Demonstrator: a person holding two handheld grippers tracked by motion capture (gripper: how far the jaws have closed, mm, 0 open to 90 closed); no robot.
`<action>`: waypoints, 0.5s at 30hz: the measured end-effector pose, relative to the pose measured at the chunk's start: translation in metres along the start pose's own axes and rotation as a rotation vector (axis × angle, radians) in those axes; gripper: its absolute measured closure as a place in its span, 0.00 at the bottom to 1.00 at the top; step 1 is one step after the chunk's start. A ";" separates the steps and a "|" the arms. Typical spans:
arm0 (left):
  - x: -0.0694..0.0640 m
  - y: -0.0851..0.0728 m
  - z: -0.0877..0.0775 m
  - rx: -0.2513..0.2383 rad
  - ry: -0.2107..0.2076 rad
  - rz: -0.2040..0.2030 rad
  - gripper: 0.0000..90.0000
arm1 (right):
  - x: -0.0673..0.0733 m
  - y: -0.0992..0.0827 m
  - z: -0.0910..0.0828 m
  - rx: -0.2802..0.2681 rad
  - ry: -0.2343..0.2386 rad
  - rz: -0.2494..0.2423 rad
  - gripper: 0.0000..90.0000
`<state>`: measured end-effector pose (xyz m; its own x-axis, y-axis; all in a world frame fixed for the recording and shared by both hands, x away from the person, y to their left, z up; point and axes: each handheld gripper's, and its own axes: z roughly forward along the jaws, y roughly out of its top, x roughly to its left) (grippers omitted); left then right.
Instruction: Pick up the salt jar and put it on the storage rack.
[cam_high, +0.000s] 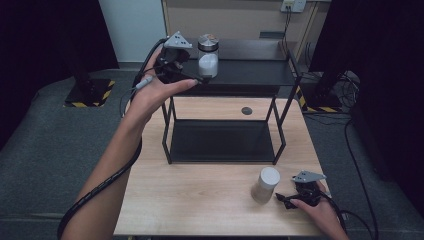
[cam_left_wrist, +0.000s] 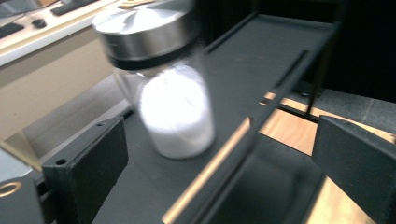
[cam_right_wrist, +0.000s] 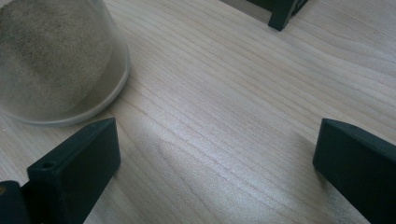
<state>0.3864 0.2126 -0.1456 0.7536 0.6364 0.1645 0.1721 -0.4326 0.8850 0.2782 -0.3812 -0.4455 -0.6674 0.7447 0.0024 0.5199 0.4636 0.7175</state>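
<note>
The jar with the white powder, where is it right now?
In the high view, the jar with white powder stands upright on the black shelf's top tier, toward its left end, just beside the open left hand-held gripper.

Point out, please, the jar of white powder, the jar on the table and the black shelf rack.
jar of white powder (cam_left_wrist: 177, 116), left gripper view, on its white-filled glass body.
jar on the table (cam_high: 265, 186), high view, on its side wall.
black shelf rack (cam_high: 250, 72), high view, on its bare top shelf.

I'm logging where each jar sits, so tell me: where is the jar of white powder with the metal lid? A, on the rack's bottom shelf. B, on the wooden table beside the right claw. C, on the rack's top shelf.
C: the jar of white powder stands on the black rack's top shelf, in front of the open left claw.
</note>
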 end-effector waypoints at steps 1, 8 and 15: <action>-0.003 -0.003 -0.003 -0.005 -0.009 0.006 0.03 | 0.000 0.000 0.000 0.000 0.000 0.000 0.02; -0.030 -0.031 -0.015 0.000 -0.057 0.053 0.03 | 0.000 0.000 0.000 0.001 0.000 0.001 0.02; -0.055 -0.072 -0.015 0.022 -0.090 0.080 0.04 | 0.000 0.000 0.000 0.001 0.000 0.001 0.02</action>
<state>0.3233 0.2186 -0.2114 0.8189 0.5402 0.1936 0.1225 -0.4942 0.8607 0.2782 -0.3811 -0.4453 -0.6672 0.7449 0.0031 0.5210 0.4637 0.7166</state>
